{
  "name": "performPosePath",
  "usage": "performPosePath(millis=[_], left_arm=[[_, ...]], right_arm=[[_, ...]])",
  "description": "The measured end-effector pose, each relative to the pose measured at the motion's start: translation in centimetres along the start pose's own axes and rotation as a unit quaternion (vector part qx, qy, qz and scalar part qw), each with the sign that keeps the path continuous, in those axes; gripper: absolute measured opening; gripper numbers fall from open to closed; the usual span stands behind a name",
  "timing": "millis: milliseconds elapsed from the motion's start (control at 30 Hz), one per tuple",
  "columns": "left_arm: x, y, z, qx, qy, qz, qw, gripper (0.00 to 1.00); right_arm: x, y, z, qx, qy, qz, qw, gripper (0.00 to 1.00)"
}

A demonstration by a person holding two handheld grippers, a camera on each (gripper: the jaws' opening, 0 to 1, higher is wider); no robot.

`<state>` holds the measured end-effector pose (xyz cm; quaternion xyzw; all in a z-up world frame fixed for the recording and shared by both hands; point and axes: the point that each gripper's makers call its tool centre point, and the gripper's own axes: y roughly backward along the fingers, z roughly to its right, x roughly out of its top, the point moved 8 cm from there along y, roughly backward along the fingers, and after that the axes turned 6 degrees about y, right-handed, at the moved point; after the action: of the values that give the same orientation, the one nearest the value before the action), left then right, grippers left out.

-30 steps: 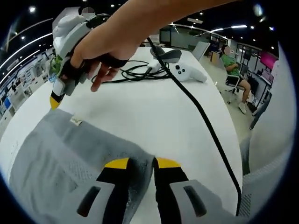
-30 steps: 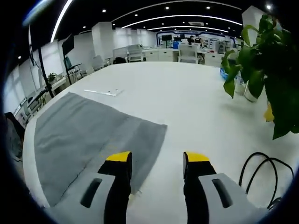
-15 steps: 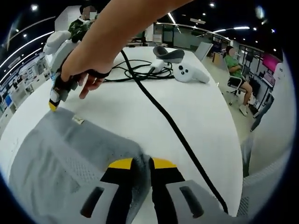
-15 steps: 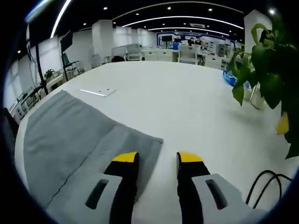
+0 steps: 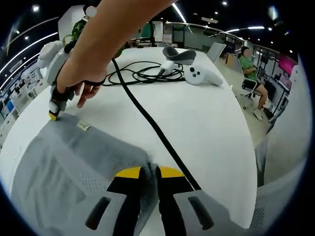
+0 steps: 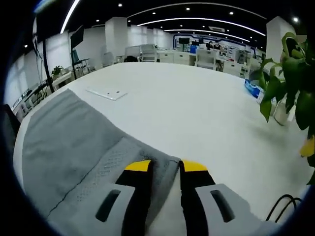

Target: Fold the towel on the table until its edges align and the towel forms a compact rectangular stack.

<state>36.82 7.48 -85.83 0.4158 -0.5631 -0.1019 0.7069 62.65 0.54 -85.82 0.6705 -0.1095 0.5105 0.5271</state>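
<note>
A grey towel point(image 5: 64, 167) lies flat on the white table point(image 5: 197, 123). My left gripper point(image 5: 150, 171) is shut on the towel's near corner, its yellow-tipped jaws almost touching with cloth between them. A hand holds my right gripper point(image 5: 53, 115) down at the towel's far corner, next to a small label point(image 5: 83, 126). In the right gripper view the towel point(image 6: 69, 147) spreads to the left, and my right gripper point(image 6: 166, 165) is shut on the towel's corner, the cloth pinched between the jaws.
A black cable point(image 5: 147, 123) trails from the hand across the table toward me. White controllers point(image 5: 197, 76) and coiled cables point(image 5: 142, 73) sit at the far end. A flat white card point(image 6: 107, 92) lies beyond the towel; a leafy plant point(image 6: 290, 73) stands at the right. A person point(image 5: 248, 69) sits off the table.
My right gripper came down to the towel's corner and its jaws closed on the cloth. My left gripper's jaws drew slightly tighter on its corner.
</note>
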Motion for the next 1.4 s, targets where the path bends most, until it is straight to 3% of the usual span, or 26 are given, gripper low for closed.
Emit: performPosePath(millis=[267, 600, 733, 933, 1000, 1100, 1400], left_arm=[[0.1, 0.0, -0.1, 0.002, 0.0, -0.003, 1.0, 0.1], [0.0, -0.2, 0.3, 0.025, 0.017, -0.008, 0.9995, 0.09], [0.0, -0.3, 0.3, 0.031, 0.023, -0.01, 0.9992, 0.09], [0.0, -0.3, 0.5, 0.04, 0.035, -0.011, 0.9985, 0.08], [0.0, -0.2, 0.8, 0.038, 0.07, -0.007, 0.9968, 0.08], [0.0, 0.0, 1.4, 0.029, 0.054, -0.007, 0.9981, 0.07], [2.3, 1.7, 2.3, 0.01, 0.08, 0.043, 0.9958, 0.07]], right_arm=[[0.0, 0.0, 0.3, 0.008, -0.007, -0.002, 0.9999, 0.18], [0.0, 0.8, 0.2, 0.026, -0.006, -0.003, 0.9996, 0.05], [-0.2, 1.1, 0.4, 0.031, -0.025, -0.006, 0.9992, 0.03], [-0.2, 1.5, 0.6, 0.031, -0.035, -0.013, 0.9988, 0.02], [-0.1, 2.1, 0.6, 0.026, -0.034, -0.014, 0.999, 0.02], [0.1, 3.0, 0.9, 0.013, -0.022, -0.013, 0.9996, 0.02], [0.5, 5.1, 1.6, -0.022, 0.027, -0.014, 0.9993, 0.02]])
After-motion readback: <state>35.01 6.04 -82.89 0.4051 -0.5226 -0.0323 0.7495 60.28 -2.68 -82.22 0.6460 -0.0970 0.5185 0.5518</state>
